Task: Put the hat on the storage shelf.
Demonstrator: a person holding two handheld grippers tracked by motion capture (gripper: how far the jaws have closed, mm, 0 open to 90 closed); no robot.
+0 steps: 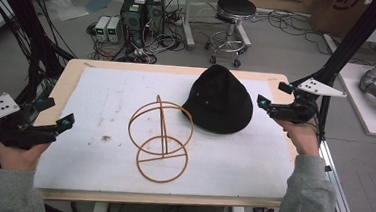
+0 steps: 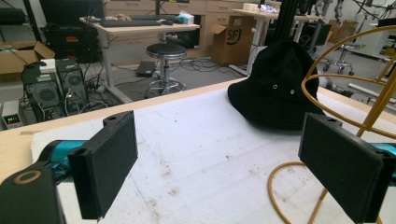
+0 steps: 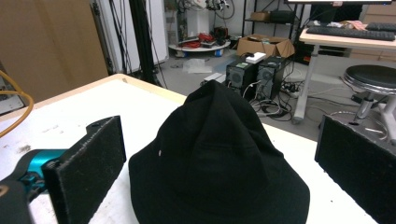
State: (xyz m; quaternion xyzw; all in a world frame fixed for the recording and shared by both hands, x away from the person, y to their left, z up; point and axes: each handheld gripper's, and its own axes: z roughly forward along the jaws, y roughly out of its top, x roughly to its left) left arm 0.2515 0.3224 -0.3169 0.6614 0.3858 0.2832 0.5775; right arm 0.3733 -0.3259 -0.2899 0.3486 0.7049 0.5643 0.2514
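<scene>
Presently, both the left gripper (image 1: 67, 123) and right gripper (image 1: 261, 102) stand released and empty at the table's near edges, so the black bucket hat (image 1: 222, 101) remains ungrasped beside the wire hat stand (image 1: 161, 139), not yet mounted.

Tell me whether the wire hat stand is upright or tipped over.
Upright. The wire hat stand rests on its flat ring base on the white mat, its post rising to the round hoops above. The black bucket hat lies beside it, not on it.
</scene>
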